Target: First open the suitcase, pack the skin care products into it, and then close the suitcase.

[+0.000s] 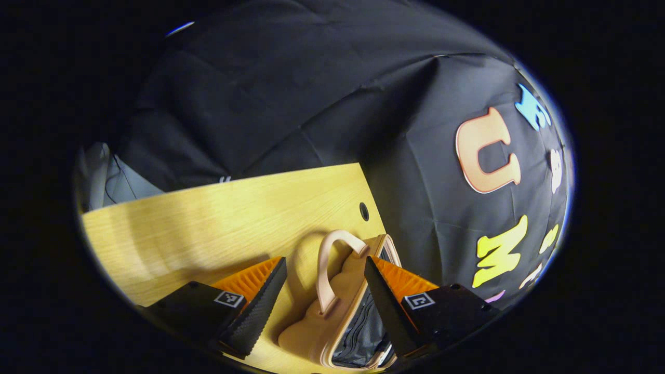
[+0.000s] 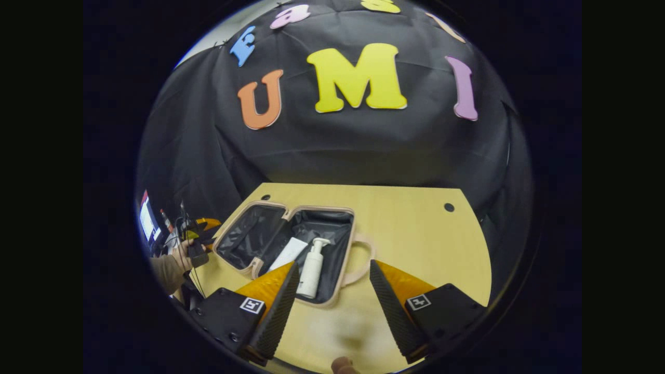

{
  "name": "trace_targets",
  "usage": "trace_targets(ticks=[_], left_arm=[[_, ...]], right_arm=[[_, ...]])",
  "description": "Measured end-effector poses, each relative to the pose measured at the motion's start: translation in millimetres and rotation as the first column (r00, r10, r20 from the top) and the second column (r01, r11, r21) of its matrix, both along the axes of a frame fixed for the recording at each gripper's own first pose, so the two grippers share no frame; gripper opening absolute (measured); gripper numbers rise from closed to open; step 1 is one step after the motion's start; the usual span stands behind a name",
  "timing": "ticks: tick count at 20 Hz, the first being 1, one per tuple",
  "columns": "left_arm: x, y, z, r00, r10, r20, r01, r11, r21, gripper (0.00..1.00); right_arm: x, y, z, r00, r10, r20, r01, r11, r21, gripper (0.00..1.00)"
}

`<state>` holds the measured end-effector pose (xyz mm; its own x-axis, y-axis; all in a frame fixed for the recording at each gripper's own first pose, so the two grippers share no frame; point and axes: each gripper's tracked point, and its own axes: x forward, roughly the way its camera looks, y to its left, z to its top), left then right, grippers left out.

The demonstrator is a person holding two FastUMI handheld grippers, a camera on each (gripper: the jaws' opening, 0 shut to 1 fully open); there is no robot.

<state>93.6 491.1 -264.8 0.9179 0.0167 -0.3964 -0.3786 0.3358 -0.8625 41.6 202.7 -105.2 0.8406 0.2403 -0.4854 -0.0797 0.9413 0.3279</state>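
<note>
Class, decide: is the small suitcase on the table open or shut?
Open. In the right gripper view the suitcase lies spread, both dark-lined halves showing, with a pump bottle and tube inside.

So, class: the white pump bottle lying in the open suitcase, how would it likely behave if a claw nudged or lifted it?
The pump bottle lies on its side on the dark lining, so a nudge would probably roll it toward the white tube beside it. Its smooth round body may slip between flat pads. The thin pump head looks like the weakest place to grip.
</note>
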Motion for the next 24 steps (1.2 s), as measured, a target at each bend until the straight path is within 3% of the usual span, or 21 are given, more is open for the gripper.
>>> trace_targets(ticks=[1,3,4,5,7,9,11,13,14,16,18,21,24], left_arm=[[5.8,-5.0,-4.1,1.0,-0.017,0.008,0.017,1.0,-0.026,0.96],[16.3,-2.8,-9.7,1.0,-0.006,-0.003,0.006,0.999,-0.044,0.87],[19.4,-3.1,-13.3,1.0,0.003,-0.014,-0.004,0.999,-0.045,0.89],[20.8,-5.2,-13.6,1.0,0.005,-0.02,-0.006,0.999,-0.049,0.84],[24.5,-6.7,-14.8,0.999,0.013,-0.034,-0.015,0.998,-0.058,0.41],[25.5,-7.4,-14.6,0.998,0.027,-0.056,-0.032,0.997,-0.077,0.14],[27.6,-9.6,-8.4,0.998,0.021,-0.053,-0.025,0.997,-0.077,0.12],[25.1,-10.5,11.9,0.999,0.008,-0.032,-0.009,0.999,-0.042,0.07],[24.8,-9.0,28.7,1.0,0.011,0.008,-0.011,1.0,-0.02,0.05],[23.3,-9.3,75.1,0.993,0.017,0.12,-0.022,0.999,0.041,0.03],[18.6,-21.3,102.8,0.993,-0.019,0.116,0.003,0.99,0.138,0.03],[15.1,-37.4,133.7,0.996,-0.064,0.065,0.038,0.941,0.336,0.03],[19.5,-72.1,186.0,0.989,-0.115,0.09,0.055,0.865,0.499,0.03]], right_arm=[[-8.7,-10.7,-5.5,1.0,-0.018,-0.015,0.017,1.0,-0.01,0.81],[-20.7,-22.8,-8.9,0.999,-0.031,-0.036,0.031,0.999,-0.013,0.81],[-23.6,-30.3,-8.5,0.998,-0.041,-0.038,0.04,0.999,-0.015,0.77],[-25.9,-36.1,-7.3,0.998,-0.05,-0.038,0.049,0.999,-0.017,0.81],[-34.0,-47.5,-11.7,0.996,-0.066,-0.055,0.065,0.998,-0.017,0.77],[-41.9,-57.4,-15.2,0.995,-0.077,-0.066,0.077,0.997,-0.005,0.81],[-48.6,-70.1,-16.0,0.994,-0.086,-0.062,0.085,0.996,-0.011,0.77],[-50.6,-87.3,-6.3,0.994,-0.102,-0.03,0.101,0.995,-0.027,0.81],[-50.0,-96.3,-0.6,0.993,-0.115,-0.011,0.115,0.993,-0.036,0.77],[-50.6,-113.9,9.4,0.989,-0.146,0.022,0.147,0.988,-0.05,0.81],[-53.9,-126.5,16.9,0.986,-0.159,0.05,0.162,0.985,-0.057,0.81],[-61.6,-142.0,22.9,0.983,-0.161,0.082,0.165,0.985,-0.045,0.77],[-64.8,-155.9,24.8,0.982,-0.158,0.107,0.16,0.987,-0.011,0.81]])
